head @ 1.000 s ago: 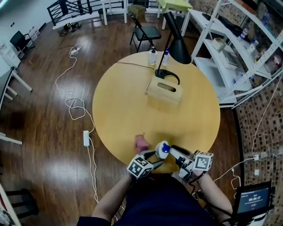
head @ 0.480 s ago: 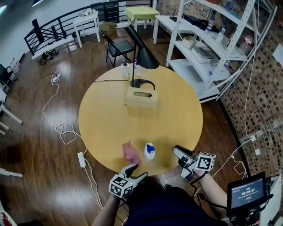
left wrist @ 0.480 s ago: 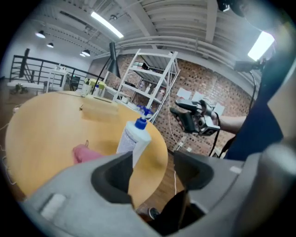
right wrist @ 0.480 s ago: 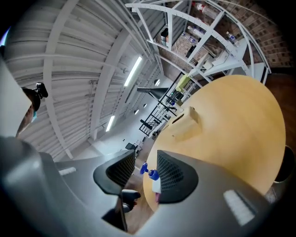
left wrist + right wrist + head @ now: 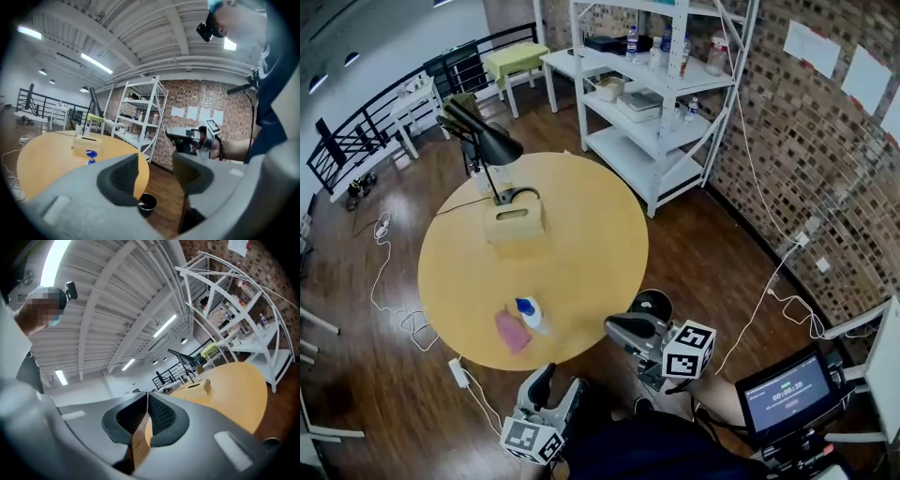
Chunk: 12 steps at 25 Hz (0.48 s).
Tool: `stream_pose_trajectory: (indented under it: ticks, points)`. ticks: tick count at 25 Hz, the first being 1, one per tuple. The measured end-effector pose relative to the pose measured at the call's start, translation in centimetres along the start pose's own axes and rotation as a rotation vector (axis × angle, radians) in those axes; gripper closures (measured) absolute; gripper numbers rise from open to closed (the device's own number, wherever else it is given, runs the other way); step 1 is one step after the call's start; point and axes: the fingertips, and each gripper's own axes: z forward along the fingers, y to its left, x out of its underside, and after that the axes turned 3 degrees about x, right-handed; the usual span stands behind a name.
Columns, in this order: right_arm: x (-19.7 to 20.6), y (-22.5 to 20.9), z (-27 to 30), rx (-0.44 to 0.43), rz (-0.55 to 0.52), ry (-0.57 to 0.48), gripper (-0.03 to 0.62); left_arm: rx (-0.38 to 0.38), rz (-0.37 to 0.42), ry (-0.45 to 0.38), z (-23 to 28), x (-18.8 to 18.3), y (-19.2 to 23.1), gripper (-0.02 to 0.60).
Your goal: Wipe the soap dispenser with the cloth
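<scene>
While the soap dispenser [image 5: 528, 313] and cloth [image 5: 512, 331] lie well ahead, both claws are empty. The left claw [image 5: 553, 386] gapes, just closing a little; the right claw [image 5: 623, 328] is pinched tight.

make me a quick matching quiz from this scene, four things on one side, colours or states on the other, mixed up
Things:
1. cloth
2. soap dispenser
3. right gripper
4. lamp

Colour or state:
A. black
B. jaws shut, holding nothing
C. pink
D. white with a blue top

Pairs: 1-C, 2-D, 3-B, 4-A
</scene>
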Motion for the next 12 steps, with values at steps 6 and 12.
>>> stream_pose_trajectory:
  ticks: [6, 12]
  points:
    - [3.2, 3.2, -4.6, -0.035, -0.216, -0.028, 0.583, -0.006, 0.127, 0.006, -1.6, 1.8, -7.7, 0.359]
    - [2.3, 6.3, -3.8, 0.023, -0.439, -0.084, 0.583, -0.083, 0.232, -0.057, -4.1, 0.1, -7.1, 0.375]
